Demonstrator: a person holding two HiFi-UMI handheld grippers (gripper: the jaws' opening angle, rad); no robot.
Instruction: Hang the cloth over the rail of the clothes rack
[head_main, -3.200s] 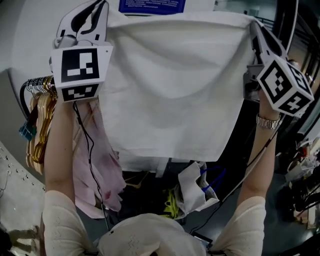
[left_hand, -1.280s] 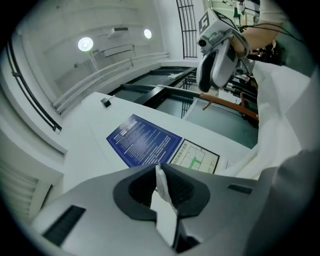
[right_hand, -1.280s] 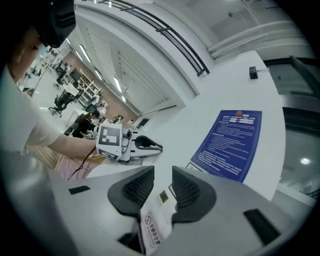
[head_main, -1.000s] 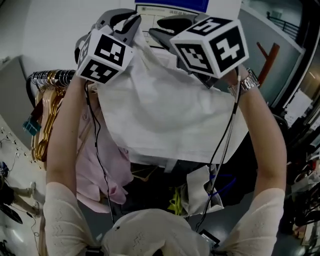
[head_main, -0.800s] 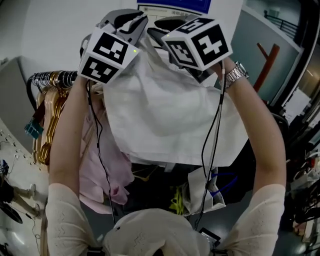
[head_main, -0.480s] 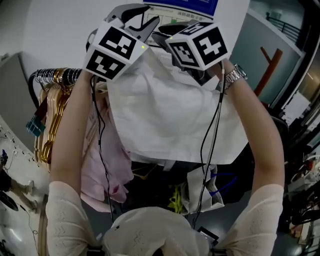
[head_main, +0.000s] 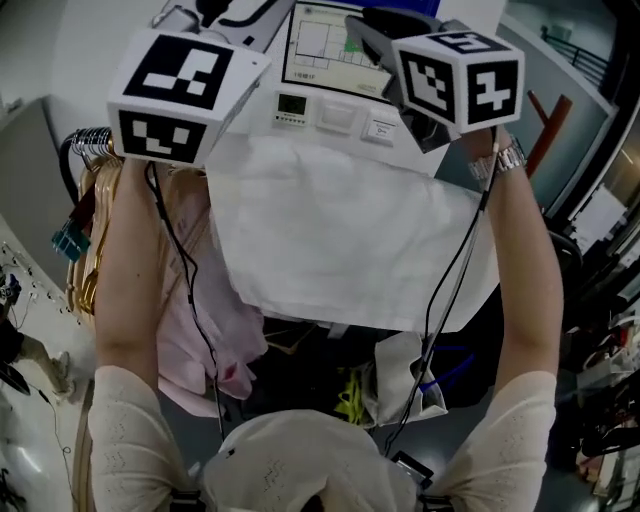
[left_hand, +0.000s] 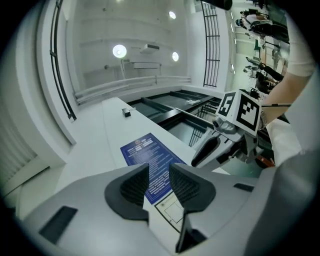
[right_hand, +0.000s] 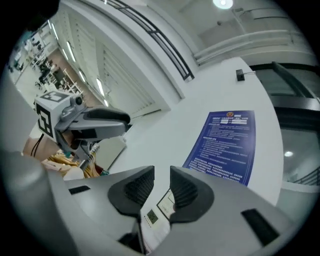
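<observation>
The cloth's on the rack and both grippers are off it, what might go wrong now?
1. The cable from the right gripper trails across the white cloth; lowering that hand may drag it off.
2. How much cloth falls behind is hidden, so it might slide forward. The left gripper, jaws opening, is empty like the right, so nothing steadies it.

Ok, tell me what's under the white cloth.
Below the left edge of the white cloth a pink garment shows, and dark clothing shows below its lower edge. What the cloth rests on is covered and cannot be seen.
</observation>
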